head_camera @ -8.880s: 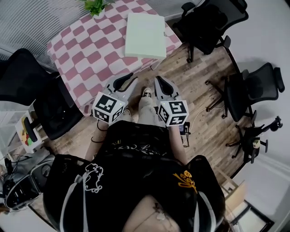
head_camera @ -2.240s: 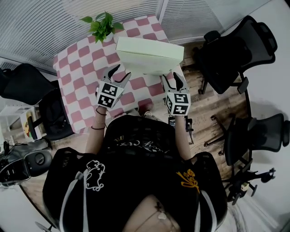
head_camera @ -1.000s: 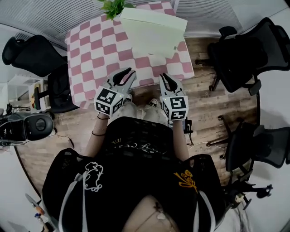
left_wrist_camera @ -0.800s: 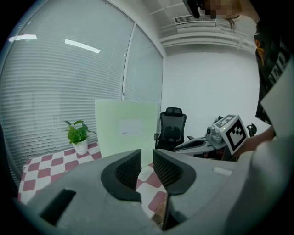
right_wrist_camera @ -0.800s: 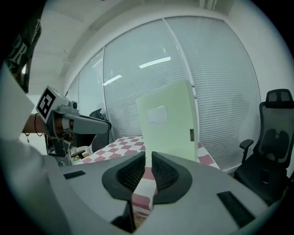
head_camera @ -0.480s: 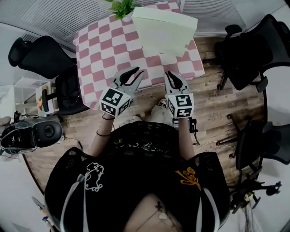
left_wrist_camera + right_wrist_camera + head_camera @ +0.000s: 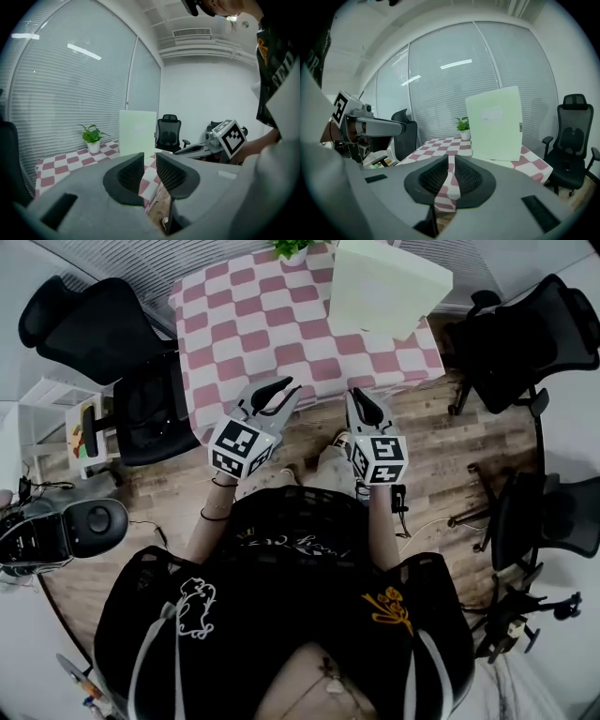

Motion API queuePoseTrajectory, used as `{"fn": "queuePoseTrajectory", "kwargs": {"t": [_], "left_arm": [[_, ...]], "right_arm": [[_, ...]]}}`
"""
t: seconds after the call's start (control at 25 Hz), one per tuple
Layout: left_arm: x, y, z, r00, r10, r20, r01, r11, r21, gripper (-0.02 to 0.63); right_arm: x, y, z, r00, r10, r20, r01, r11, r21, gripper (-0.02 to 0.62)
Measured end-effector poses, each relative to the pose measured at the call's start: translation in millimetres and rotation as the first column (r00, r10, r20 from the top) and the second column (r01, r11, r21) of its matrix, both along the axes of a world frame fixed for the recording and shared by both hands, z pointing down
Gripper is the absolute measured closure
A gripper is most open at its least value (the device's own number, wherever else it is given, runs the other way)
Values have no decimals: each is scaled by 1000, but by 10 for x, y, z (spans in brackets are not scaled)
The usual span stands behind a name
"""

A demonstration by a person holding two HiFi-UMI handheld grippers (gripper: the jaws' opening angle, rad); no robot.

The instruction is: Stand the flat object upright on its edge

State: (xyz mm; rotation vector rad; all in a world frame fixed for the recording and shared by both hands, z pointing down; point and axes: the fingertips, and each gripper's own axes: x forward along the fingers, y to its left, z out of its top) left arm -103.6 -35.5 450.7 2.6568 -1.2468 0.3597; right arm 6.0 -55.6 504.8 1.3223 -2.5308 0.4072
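Note:
The flat object is a pale green box file (image 7: 384,285). It stands upright on its edge at the far right of the pink checkered table (image 7: 253,324), with nothing touching it. In the left gripper view the box file (image 7: 137,132) rises behind the jaws, and in the right gripper view the box file (image 7: 494,124) shows its broad face. My left gripper (image 7: 286,390) and right gripper (image 7: 361,399) hover side by side over the floor, short of the table's near edge. Both are shut and hold nothing. The left gripper's pads (image 7: 131,172) and the right gripper's pads (image 7: 436,176) have nothing between them.
A potted plant (image 7: 292,247) stands at the table's far edge, left of the file. Black office chairs stand at the left (image 7: 103,324) and right (image 7: 544,324) of the table. A low shelf with coloured items (image 7: 80,427) and a dark device (image 7: 56,531) sit on the wooden floor at left.
The file lay flat at first, then was lifted between both grippers and now stands alone on its edge. Over the last second both grippers stay drawn back and shut while the view shifts.

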Motion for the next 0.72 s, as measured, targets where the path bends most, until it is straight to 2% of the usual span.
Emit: {"fn": "queuePoseTrajectory", "kwargs": {"t": [0.32, 0.72], "left_arm": [[-259, 623, 102, 997, 77, -23, -77, 997, 6, 515], [-199, 1014, 143, 986, 157, -55, -155, 987, 30, 515]], "right_arm": [[-418, 734, 81, 999, 26, -22, -27, 999, -19, 551], [-573, 1244, -19, 999, 44, -31, -44, 999, 9, 554]]}}
